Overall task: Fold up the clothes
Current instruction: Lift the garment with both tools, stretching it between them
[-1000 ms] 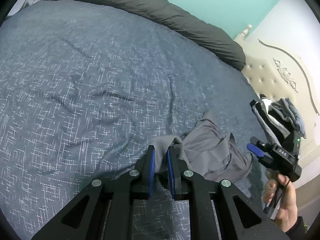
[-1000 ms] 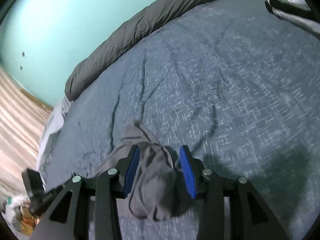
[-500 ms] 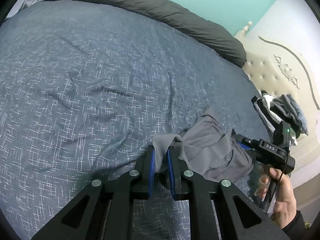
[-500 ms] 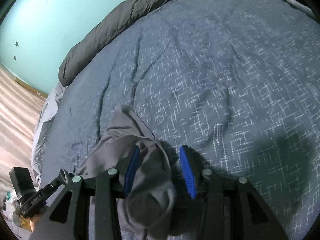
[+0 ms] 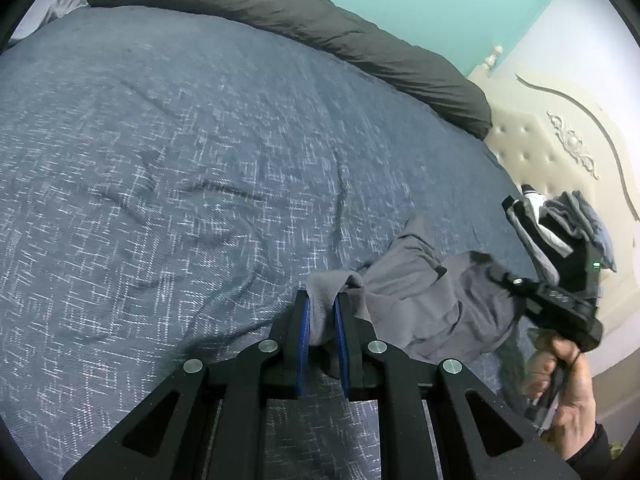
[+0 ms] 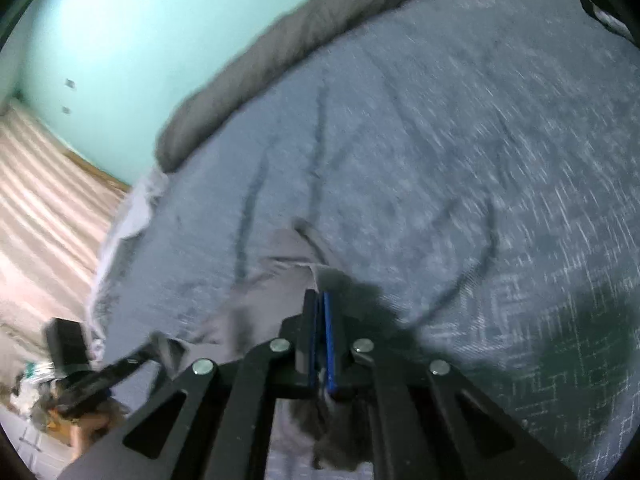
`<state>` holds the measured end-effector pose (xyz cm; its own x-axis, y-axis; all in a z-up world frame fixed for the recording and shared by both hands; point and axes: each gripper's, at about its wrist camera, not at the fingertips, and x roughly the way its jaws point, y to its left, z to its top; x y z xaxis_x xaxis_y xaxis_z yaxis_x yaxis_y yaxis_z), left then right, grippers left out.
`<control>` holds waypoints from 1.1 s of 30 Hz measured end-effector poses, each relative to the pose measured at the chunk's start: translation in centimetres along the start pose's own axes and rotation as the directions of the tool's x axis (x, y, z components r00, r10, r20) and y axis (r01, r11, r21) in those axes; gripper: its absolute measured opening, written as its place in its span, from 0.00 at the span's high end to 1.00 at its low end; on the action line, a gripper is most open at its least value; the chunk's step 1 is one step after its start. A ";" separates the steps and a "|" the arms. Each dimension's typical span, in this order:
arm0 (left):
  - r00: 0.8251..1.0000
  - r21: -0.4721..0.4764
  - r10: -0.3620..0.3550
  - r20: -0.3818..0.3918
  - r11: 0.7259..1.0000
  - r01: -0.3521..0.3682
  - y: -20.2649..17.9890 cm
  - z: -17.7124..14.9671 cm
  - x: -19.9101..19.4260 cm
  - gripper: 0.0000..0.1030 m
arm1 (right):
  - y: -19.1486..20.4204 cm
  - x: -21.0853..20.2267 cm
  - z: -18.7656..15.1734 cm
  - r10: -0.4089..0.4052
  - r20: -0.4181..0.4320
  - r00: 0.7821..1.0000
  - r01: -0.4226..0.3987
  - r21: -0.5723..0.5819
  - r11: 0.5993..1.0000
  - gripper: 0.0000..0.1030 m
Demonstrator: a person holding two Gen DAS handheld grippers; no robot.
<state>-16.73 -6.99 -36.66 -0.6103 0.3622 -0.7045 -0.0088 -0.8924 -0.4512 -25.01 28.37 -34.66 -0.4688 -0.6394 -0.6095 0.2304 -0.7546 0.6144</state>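
A crumpled grey garment (image 5: 420,300) lies on the blue patterned bedspread (image 5: 200,160). My left gripper (image 5: 322,300) is shut on a bunched edge of it, and the fabric sticks up between the blue pads. In the left wrist view my right gripper (image 5: 500,276) reaches into the garment's far side, held by a hand (image 5: 572,400). In the blurred right wrist view the right gripper (image 6: 319,296) is shut on a fold of the grey garment (image 6: 272,280), with cloth hanging below its jaws. The left gripper (image 6: 156,344) shows at the lower left.
A dark grey rolled duvet (image 5: 320,32) runs along the bed's far edge against the teal wall. A cream tufted headboard (image 5: 540,148) stands at the right, with a pile of other clothes (image 5: 560,220) before it. Striped flooring (image 6: 48,208) lies beyond the bed's left edge.
The right gripper's jaws, open around the grey fabric before, have closed on it, and it has tilted a little. The left gripper holds the same edge and has not moved.
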 end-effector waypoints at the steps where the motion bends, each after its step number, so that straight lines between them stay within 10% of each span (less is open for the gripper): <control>1: 1.000 -0.002 0.004 0.003 1.000 -0.004 0.1 0.1 0.0 0.88 | 0.4 -0.6 0.1 0.022 0.015 1.000 -0.022 -0.012 1.000 0.97; 17: 0.996 -0.082 0.045 0.083 0.996 -0.038 0.9 0.7 -1.8 0.87 | 3.3 0.4 -4.9 0.021 -0.202 0.979 -0.057 -0.175 0.983 0.97; 33: 0.991 -0.026 0.036 0.130 0.999 -0.033 -1.1 1.5 -4.4 0.88 | 2.8 -3.8 -2.3 0.062 -0.034 0.998 -0.067 -0.180 0.981 0.97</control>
<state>-15.18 -8.03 -32.22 -0.7079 0.2918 -0.6432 0.0318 -0.8966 -0.4417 -20.57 28.37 -31.77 -0.4244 -0.6894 -0.5871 0.4109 -0.7243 0.5536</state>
